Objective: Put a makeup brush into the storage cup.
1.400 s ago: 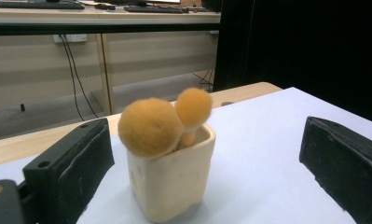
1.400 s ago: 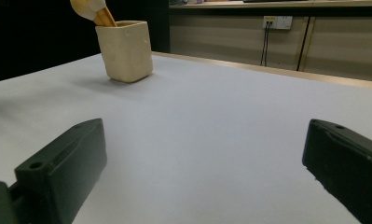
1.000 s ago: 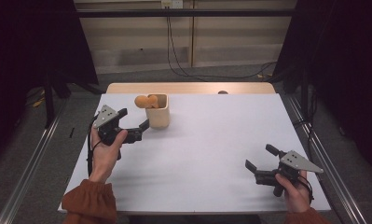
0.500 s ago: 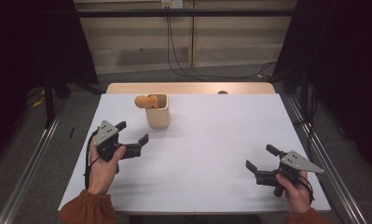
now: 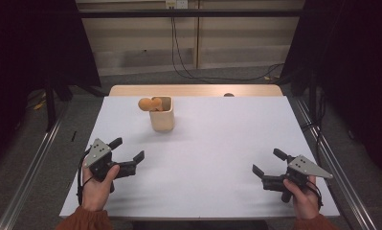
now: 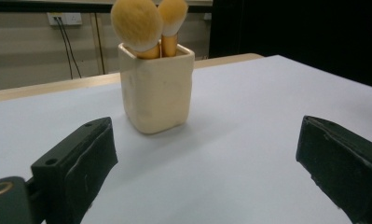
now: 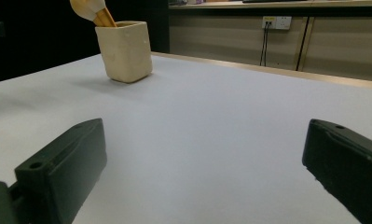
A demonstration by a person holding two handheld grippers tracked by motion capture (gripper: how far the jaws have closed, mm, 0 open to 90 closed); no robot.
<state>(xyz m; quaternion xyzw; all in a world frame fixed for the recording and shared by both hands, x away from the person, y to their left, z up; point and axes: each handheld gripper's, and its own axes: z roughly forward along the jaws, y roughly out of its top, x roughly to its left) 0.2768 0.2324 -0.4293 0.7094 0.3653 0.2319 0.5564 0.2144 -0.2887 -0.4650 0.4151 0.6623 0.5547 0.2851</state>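
From up high, we see our left claw (image 5: 126, 155) wide open and holding nothing, low near the left edge of the white table (image 5: 217, 143). The cream cup (image 5: 162, 115) with two fluffy brushes (image 5: 149, 103) stands farther out and a bit to the right, much nearer this claw than our right claw (image 5: 267, 166), which is open and empty too. In the left gripper view, the cup (image 6: 156, 88) stands upright just ahead between the jaws, brushes (image 6: 137, 22) poking up. In the right gripper view, the cup (image 7: 124, 50) sits far off to the left.
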